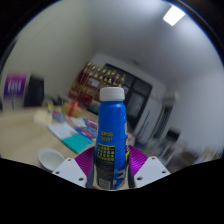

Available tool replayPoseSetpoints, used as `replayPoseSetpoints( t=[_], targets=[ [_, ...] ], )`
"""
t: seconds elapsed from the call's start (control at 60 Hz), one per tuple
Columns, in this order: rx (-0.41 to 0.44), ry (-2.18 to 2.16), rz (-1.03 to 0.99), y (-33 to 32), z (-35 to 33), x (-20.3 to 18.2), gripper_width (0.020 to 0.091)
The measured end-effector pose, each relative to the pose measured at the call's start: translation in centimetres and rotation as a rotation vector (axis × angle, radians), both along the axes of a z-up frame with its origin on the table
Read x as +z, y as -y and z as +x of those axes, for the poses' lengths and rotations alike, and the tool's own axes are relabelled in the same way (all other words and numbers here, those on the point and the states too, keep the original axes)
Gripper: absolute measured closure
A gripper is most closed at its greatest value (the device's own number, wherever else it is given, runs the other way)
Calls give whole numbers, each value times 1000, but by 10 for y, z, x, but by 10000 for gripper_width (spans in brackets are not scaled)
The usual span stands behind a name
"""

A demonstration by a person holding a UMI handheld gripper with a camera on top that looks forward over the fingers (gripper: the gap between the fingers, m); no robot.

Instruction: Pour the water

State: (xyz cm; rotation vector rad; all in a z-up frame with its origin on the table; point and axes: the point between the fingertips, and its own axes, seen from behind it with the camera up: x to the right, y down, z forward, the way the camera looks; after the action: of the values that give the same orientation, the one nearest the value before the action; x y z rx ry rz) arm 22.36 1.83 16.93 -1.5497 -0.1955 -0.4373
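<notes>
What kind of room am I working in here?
Probably an office or lab: a table strewn with papers, stocked shelves along the far wall, and a ceiling light panel. The gripper holds a blue bottle.

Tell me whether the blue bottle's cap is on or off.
On. The blue bottle has its white cap seated on the neck, so no pouring yet. It stands upright between the gripper fingers, which press on it.

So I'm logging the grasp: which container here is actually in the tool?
The blue bottle with the white cap, upright between the tool's fingers. The white bowl sits apart on the table.
</notes>
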Motion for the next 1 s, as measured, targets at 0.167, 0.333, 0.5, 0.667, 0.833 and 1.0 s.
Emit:
replayPoseSetpoints(
  t=[0.167,0.333,0.5,0.667,0.833,1.0],
  targets=[
    [66,-531,1,-1,-9,-79,627],
    [41,-530,-68,-32,8,-91,627],
    [57,-404,-123,-27,3,-108,626],
    [50,-407,-118,-26,4,-108,594],
    [36,-394,-151,-12,11,-113,331],
    [29,-345,-165,32,11,-113,263]
  ],
)
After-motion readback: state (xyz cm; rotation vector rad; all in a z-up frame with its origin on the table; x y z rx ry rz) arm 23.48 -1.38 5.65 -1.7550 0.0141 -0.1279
